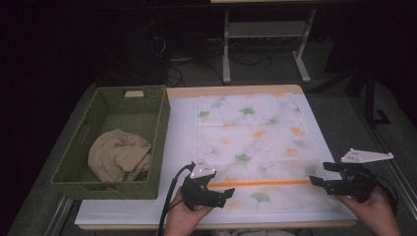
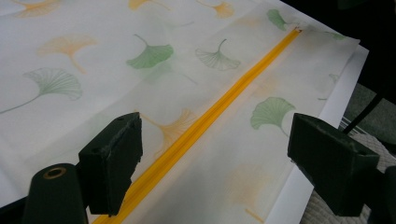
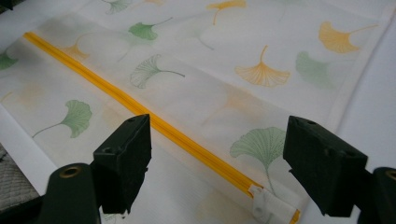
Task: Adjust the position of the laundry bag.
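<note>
A white mesh bag [image 1: 251, 142] printed with green and orange ginkgo leaves lies flat on the table. An orange zipper [image 1: 265, 183] runs across it near the front edge. My left gripper [image 1: 222, 191] hovers over the bag's front left corner and is open. In the left gripper view the left gripper [image 2: 215, 128] straddles the zipper [image 2: 210, 112] with nothing between its jaws. My right gripper [image 1: 318, 174] is open at the bag's front right corner. The right gripper [image 3: 219, 128] stands just above the zipper [image 3: 154, 119], near its white end tab [image 3: 261, 205].
A green woven basket [image 1: 162, 128] stands at the table's left and holds a crumpled beige cloth [image 1: 118, 155]. A white sheet [image 1: 182, 128] covers the table under the bag. Beyond the far edge, cables lie on the floor around a metal table frame [image 1: 226, 49].
</note>
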### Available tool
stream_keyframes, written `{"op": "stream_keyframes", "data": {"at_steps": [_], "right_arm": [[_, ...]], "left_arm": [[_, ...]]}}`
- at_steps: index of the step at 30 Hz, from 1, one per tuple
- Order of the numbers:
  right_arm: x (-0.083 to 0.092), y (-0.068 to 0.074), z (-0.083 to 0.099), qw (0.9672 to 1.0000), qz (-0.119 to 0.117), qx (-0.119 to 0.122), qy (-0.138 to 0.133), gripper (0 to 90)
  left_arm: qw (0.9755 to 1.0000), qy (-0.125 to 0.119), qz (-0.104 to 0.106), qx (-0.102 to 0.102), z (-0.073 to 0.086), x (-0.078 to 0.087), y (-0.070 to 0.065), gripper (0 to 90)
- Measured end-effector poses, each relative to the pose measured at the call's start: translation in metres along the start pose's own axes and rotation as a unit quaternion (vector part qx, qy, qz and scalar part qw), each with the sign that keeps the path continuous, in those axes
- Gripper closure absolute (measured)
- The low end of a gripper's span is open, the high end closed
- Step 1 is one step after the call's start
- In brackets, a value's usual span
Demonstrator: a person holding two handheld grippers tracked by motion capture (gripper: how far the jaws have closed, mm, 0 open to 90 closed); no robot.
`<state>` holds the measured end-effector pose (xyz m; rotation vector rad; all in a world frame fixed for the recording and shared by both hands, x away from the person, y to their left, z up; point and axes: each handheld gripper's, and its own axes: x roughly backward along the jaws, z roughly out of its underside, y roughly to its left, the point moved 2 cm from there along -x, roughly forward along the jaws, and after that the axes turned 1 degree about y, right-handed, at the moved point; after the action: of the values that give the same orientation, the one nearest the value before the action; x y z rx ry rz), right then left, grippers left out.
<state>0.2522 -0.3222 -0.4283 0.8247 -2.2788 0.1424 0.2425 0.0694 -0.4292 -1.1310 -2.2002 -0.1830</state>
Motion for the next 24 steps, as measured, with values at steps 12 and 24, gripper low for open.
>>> {"op": "stream_keyframes", "data": {"at_steps": [12,24], "right_arm": [[-0.007,-0.012,0.003,0.9993,0.009,-0.028,0.022,30.2],[-0.001,-0.029,0.015,0.9973,0.016,-0.064,0.031,32.6]], "left_arm": [[0.9995,0.019,0.024,-0.011,-0.021,-0.027,-0.015,19.7],[0.9975,0.038,0.053,-0.028,-0.042,-0.065,-0.037,20.8]]}}
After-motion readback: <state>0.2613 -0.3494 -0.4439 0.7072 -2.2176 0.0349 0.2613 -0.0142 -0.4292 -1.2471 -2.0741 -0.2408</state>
